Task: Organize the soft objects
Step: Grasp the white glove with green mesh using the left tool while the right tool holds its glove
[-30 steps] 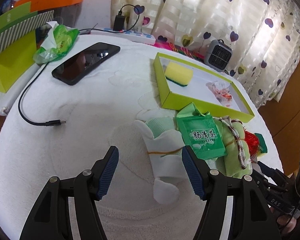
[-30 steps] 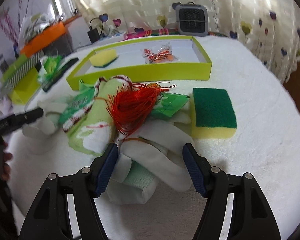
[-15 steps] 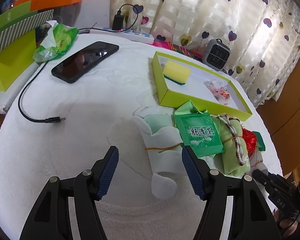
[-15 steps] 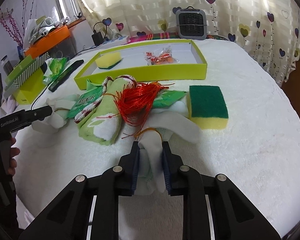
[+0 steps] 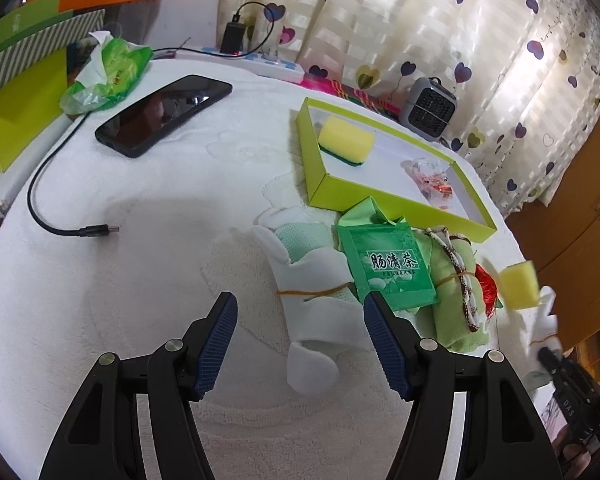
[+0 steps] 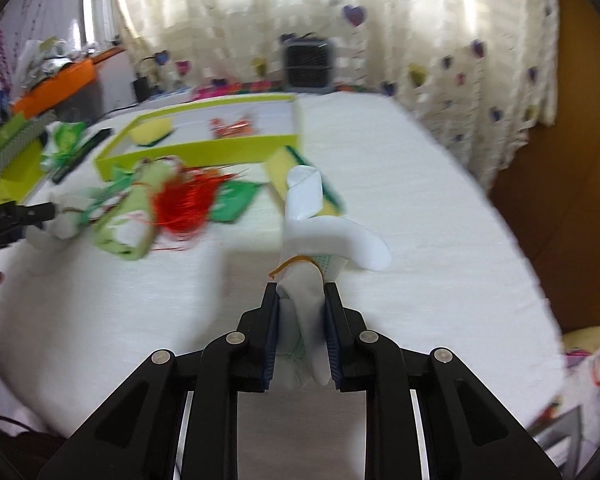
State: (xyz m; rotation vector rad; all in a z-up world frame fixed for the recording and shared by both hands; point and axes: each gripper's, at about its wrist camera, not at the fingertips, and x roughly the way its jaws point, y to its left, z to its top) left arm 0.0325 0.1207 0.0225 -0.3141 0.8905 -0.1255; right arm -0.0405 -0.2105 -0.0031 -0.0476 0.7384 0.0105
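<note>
R gripper [image 6: 302, 300] clamped on white sock bundle [image 6: 320, 224], lower centre of frame; green tray [image 6: 204, 148] lies upper left. L gripper [image 5: 300, 340] open, idle over other sock [image 5: 316, 280].

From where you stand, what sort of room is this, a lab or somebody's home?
Most likely a home, perhaps a bedroom or living room. Heart-print curtains hang behind a surface under a fluffy white cover, with a phone and a small grey fan by it, and wooden furniture alongside.
</note>
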